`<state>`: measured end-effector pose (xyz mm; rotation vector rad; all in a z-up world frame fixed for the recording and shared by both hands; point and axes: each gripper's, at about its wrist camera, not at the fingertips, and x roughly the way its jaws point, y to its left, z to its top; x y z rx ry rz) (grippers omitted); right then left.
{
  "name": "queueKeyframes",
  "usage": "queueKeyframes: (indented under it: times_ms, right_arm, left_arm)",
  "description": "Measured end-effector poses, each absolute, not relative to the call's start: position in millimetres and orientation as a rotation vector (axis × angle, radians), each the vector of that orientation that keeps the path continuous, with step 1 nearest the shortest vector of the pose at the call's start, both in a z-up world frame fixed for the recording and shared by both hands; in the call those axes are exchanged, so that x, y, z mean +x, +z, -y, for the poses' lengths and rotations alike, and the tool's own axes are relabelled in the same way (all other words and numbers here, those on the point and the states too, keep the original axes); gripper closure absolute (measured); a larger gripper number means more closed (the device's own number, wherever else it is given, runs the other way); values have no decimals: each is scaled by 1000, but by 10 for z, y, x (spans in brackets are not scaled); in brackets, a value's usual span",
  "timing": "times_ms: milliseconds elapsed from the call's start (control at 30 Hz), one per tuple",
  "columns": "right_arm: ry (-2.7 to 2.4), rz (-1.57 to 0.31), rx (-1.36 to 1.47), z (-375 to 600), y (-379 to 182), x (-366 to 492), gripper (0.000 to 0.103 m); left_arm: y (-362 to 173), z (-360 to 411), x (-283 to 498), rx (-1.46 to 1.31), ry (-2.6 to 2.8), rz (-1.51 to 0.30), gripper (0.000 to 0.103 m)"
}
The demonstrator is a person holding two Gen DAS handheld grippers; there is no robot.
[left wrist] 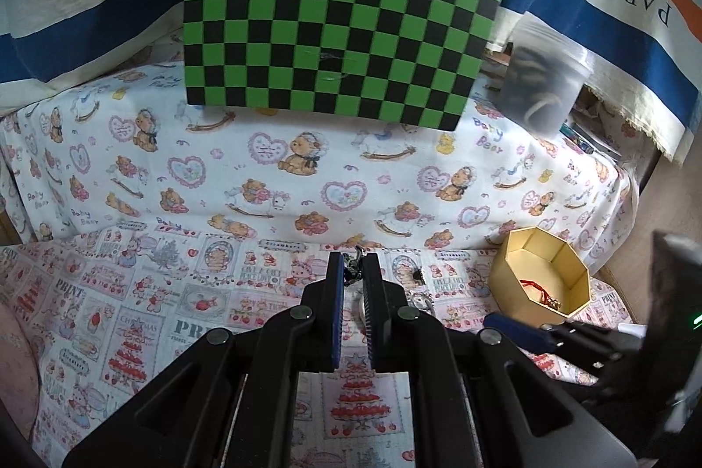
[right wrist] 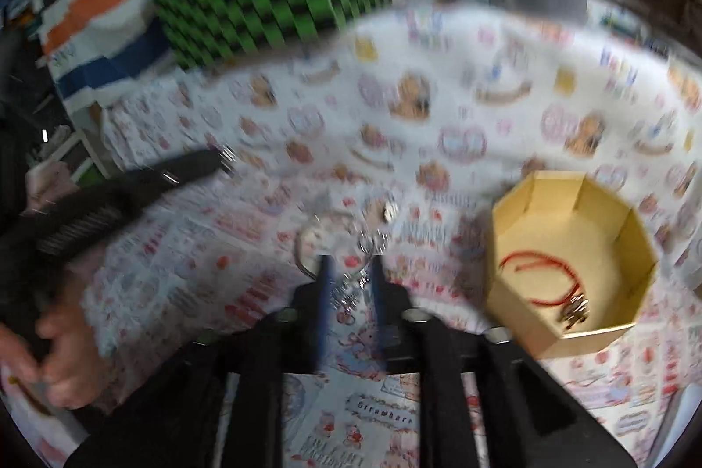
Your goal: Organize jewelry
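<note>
Here my left tool is pinched shut on a small chain piece, left of the octagonal box, which holds a red cord bracelet. My right tool stands narrowly parted around silvery jewelry; whether it grips, I cannot tell. Only the left view shows the checkerboard and plastic jar behind sharply.

Soft even daylight; left view sharp, right view motion-blurred, both fisheye-warped with dark corners.
</note>
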<state>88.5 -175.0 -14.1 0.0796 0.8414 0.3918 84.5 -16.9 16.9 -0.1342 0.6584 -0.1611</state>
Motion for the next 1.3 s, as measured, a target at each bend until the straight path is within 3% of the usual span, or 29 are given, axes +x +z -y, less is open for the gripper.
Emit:
queueKeyframes:
  times_ms: [200, 267, 333, 400, 1300]
  right_arm:
    - [390, -881, -10, 1501, -279, 894, 71]
    - [379, -895, -44, 1433, -340, 910, 74]
    - [366, -909, -72, 1385, -390, 941, 90]
    - [360, -916, -81, 1396, -381, 950, 93]
    - [349, -588, 110, 2065, 646, 452, 93]
  left_arm:
    - [165, 88, 860, -155, -143, -660, 95]
    - [157, 78, 868, -160, -141, -664, 95]
    - [152, 76, 870, -166, -143, -669, 95]
    - [154, 86, 860, -159, -144, -666, 95]
    - [217, 163, 749, -128, -147, -620, 96]
